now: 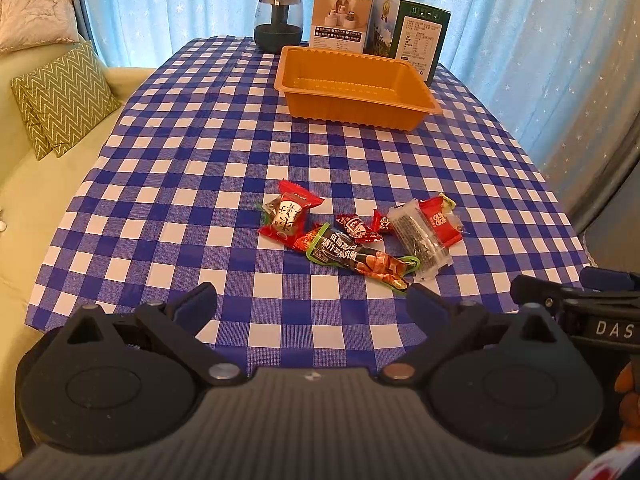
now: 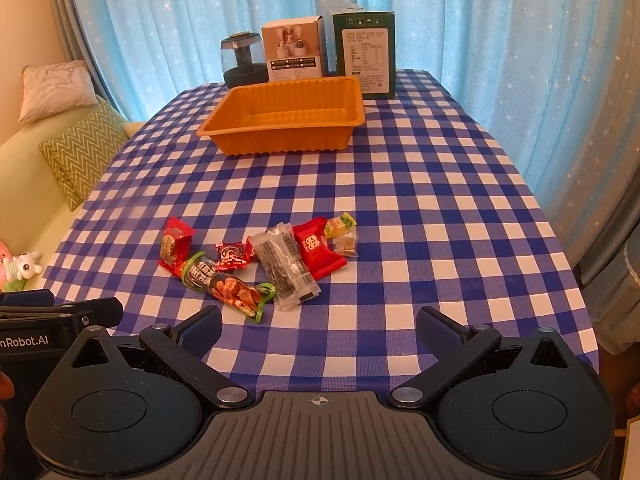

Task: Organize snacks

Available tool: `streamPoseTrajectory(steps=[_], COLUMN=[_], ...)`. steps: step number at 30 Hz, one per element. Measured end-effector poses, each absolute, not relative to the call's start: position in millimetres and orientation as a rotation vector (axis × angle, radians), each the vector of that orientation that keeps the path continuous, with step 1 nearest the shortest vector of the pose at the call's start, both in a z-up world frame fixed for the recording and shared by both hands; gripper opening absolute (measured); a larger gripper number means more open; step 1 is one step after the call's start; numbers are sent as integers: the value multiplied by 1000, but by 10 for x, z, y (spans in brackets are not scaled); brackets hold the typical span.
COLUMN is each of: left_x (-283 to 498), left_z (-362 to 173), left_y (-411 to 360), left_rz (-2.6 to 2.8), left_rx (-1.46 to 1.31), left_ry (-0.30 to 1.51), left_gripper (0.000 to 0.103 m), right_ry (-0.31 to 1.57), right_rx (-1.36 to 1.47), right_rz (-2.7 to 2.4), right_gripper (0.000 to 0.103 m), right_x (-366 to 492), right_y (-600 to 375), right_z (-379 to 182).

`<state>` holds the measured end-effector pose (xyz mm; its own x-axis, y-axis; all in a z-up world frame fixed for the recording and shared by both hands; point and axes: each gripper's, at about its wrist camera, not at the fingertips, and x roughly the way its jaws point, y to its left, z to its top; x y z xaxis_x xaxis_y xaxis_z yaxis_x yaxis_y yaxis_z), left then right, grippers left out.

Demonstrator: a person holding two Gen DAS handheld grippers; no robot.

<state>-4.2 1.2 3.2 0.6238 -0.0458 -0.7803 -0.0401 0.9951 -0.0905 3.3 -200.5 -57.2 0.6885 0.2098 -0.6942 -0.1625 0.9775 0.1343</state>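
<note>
Several wrapped snacks lie in a cluster on the blue checked tablecloth (image 1: 168, 184): a red pack (image 1: 290, 214), a long green-edged pack (image 1: 360, 258), a clear pack (image 1: 418, 242), a red pack (image 2: 318, 252) and a small yellow-green sweet (image 2: 340, 226). An orange tray (image 1: 356, 84) stands further back with nothing inside it. My left gripper (image 1: 312, 304) hovers open just before the cluster. My right gripper (image 2: 320, 330) is open too, nearer than the snacks. Neither holds anything.
Behind the orange tray (image 2: 288, 120) stand a dark glass jar (image 1: 279, 20), a white box (image 1: 340, 18) and a green carton (image 2: 364, 56). A sofa with cushions (image 1: 64, 96) runs along the left. Blue curtains hang behind. The table's near edge lies just under both grippers.
</note>
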Motion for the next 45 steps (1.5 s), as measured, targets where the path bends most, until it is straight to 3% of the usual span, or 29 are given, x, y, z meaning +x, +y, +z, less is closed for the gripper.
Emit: streamPoseTrajectory(steps=[45], left_x=[-50], left_z=[46], left_y=[9], left_rz=[-3], left_rx=[-107], left_ry=[893], left_gripper=[100], right_ry=[776], right_rx=[63], right_rz=[210], right_gripper=[102], right_x=[34], right_y=[-1978], right_z=[-539])
